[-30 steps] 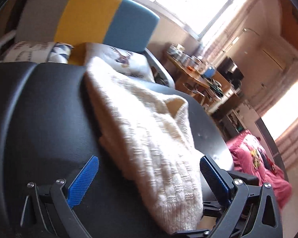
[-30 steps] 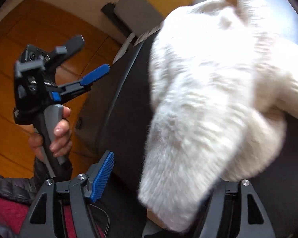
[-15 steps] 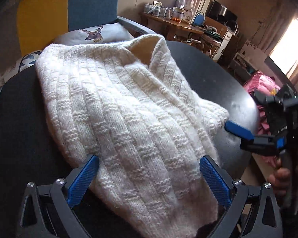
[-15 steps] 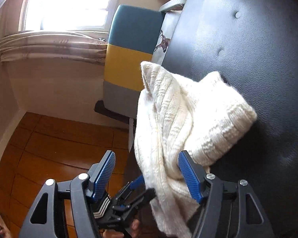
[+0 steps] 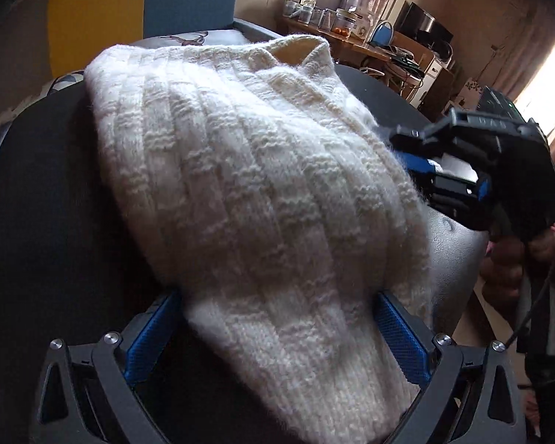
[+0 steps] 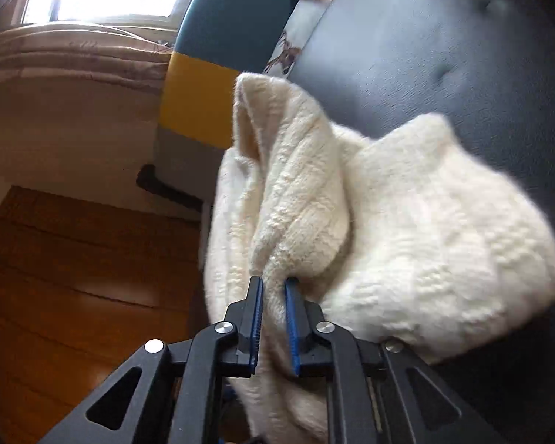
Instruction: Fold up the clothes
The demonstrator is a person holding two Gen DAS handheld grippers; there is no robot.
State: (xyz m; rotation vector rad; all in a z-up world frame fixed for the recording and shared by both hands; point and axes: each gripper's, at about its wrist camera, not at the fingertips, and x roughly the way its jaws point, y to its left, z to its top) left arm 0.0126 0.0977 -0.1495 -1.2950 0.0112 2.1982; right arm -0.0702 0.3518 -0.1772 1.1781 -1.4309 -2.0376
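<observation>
A cream knitted sweater (image 5: 262, 185) lies bunched on a black padded surface (image 5: 48, 222). My left gripper (image 5: 273, 329) is open, its blue pads on either side of the sweater's near end, which lies between them. My right gripper (image 6: 273, 318) is shut on a fold of the sweater (image 6: 407, 240) at its edge. The right gripper also shows in the left wrist view (image 5: 458, 170) at the sweater's right side, held by a hand.
A chair with a yellow and blue back (image 5: 140, 11) stands behind the black surface (image 6: 444, 37). A cluttered wooden desk (image 5: 355, 33) is at the back right. Wooden floor (image 6: 74, 277) lies below the surface's edge.
My right gripper has closed on a fold of the sweater. My left gripper has moved forward, so the sweater's end now sits between its open pads.
</observation>
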